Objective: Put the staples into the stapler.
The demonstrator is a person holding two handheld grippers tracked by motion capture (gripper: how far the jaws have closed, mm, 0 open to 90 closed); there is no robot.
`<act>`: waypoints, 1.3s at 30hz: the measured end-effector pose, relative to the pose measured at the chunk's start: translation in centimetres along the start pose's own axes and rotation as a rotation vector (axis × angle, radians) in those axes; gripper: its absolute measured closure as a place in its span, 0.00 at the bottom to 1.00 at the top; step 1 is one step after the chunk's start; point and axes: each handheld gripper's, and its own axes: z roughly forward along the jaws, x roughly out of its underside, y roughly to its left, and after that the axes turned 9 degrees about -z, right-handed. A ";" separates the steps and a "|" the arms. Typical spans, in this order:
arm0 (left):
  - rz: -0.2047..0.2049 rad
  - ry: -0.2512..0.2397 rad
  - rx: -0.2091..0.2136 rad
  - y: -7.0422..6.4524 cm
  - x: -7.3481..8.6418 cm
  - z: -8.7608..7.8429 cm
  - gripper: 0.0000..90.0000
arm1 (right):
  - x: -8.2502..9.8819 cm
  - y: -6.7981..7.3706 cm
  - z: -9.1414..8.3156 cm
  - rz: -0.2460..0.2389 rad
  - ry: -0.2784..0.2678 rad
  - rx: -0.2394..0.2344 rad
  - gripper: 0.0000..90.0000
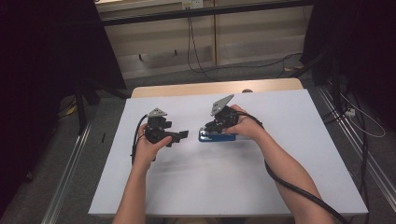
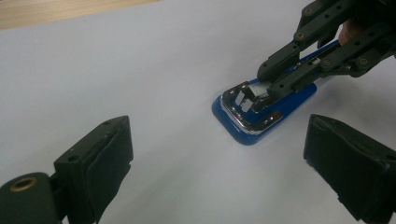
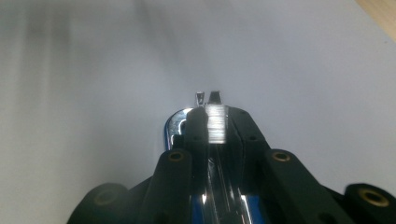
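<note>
Right fingers pinch the blue stapler — left fingers spread, just beside it.

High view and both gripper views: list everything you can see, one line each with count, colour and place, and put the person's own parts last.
Stapler: one, blue base with a silver metal top, lying on the sheet right of centre, clamped by the right gripper.
Sheet: one, white, covering most of the table.
Table: one, light wood, its far edge showing beyond the sheet.
Floor cables: several, black, on the grey floor behind the table.
Left gripper: one, black, jaws wide open and nothing between them, left of the stapler, pointing at it.
Right gripper: one, black, jaws shut on the stapler's silver top.
Forearms: two, coming in from the bottom edge.
</note>
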 end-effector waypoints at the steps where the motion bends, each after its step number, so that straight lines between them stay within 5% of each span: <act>1: -0.001 0.002 -0.001 0.0 0.0 0.0 0.09 | 0.0 0.0 0.0 -0.002 -0.001 -0.002 0.88; 39: -0.016 0.000 -0.001 0.1 0.1 0.2 0.09 | 0.2 -0.5 0.0 0.003 -0.015 -0.032 0.88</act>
